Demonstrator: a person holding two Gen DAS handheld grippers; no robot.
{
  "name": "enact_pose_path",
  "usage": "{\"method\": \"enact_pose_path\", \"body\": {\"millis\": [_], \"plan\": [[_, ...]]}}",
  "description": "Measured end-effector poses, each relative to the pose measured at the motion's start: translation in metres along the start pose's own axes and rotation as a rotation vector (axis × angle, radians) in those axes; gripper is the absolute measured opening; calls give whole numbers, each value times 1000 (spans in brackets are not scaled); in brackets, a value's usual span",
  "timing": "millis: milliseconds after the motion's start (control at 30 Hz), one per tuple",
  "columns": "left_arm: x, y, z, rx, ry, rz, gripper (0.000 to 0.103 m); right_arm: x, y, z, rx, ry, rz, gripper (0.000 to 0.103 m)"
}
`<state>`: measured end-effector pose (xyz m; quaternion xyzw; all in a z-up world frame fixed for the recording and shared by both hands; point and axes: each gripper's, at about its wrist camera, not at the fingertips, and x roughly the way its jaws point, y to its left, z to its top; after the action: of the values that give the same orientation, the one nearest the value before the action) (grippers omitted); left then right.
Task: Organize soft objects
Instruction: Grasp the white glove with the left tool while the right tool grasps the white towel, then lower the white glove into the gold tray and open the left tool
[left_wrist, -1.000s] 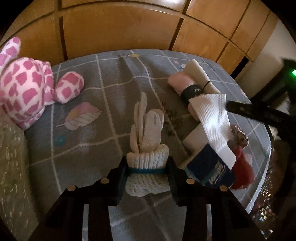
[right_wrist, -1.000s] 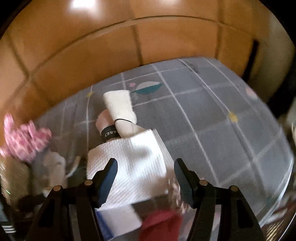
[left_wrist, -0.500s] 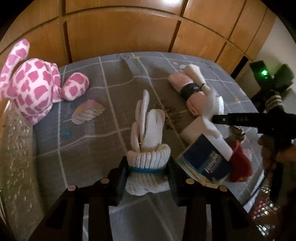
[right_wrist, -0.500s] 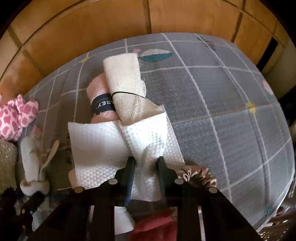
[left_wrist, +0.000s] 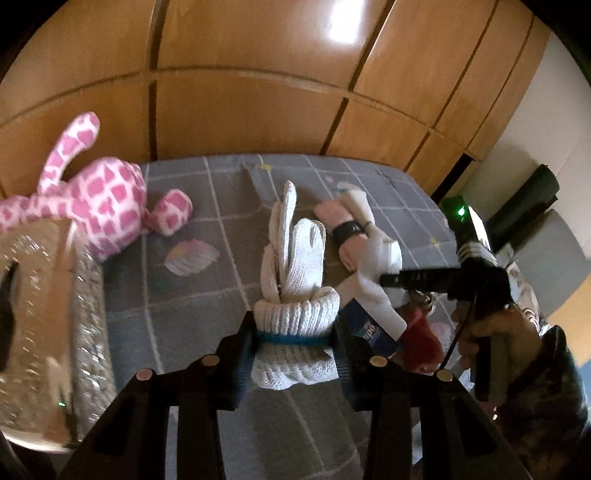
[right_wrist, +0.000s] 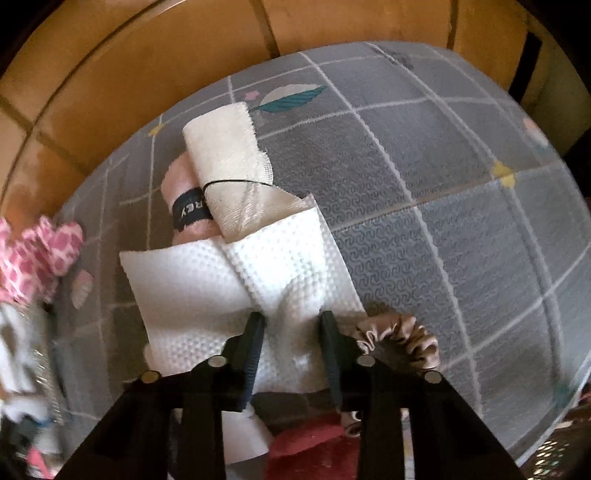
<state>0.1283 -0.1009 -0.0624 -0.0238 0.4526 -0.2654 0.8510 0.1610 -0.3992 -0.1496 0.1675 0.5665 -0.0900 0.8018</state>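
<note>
A bundle of white knit gloves (left_wrist: 295, 266) with a blue band is clamped at its cuff by my left gripper (left_wrist: 293, 332), lifted off the grey checked bedcover (left_wrist: 207, 288). My right gripper (right_wrist: 291, 321) is shut on a bunched fold of a white paper tissue (right_wrist: 207, 280), which comes out of a blue tissue pack (left_wrist: 369, 328). In the left wrist view the right gripper (left_wrist: 386, 278) shows from the side, pinching that tissue (left_wrist: 376, 258), with a person's hand behind it.
A pink-and-white plush toy (left_wrist: 107, 199) lies at the left, beside a glittery silver container (left_wrist: 37, 314). A cream rolled towel (right_wrist: 229, 173) rests on a pink roll (right_wrist: 177, 184) with a black band. A beige scrunchie (right_wrist: 402, 339) and a red cloth (right_wrist: 314, 443) lie near the tissue. Wooden cupboard doors stand behind.
The right gripper came down and closed from wide open onto the tissue, bunching it. The left gripper rose with the gloves, bringing the silver container into view at the left.
</note>
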Motion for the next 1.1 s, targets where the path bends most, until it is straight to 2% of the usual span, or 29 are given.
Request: {"method": "enact_pose_path", "body": {"millis": [133,233,267,400,567,667,900,1100], "plan": [[-6,5,10,26,-9,47,39,-2,7,-5,-51,-14,-60,21],[-13,14,25,36,-30,81,39,-5,13,-12,-68,-15,-58,19],[-18,21,34,29,-46,97,39,-7,17,-10,-72,-19,-40,14],[-40,54,65,-44,-114,135,39,-13,30,-13,-113,-40,38,13],[-75,113,94,-159,-196,221,39,-5,32,-11,-127,-29,17,12],[-89,153,100,-223,-210,289,39,-5,36,-12,-133,-35,6,12],[-126,244,85,-406,-232,429,39,-10,34,-13,-133,-51,-4,12],[-170,307,36,-513,-244,547,39,-10,36,-10,-151,-49,-15,12]]}}
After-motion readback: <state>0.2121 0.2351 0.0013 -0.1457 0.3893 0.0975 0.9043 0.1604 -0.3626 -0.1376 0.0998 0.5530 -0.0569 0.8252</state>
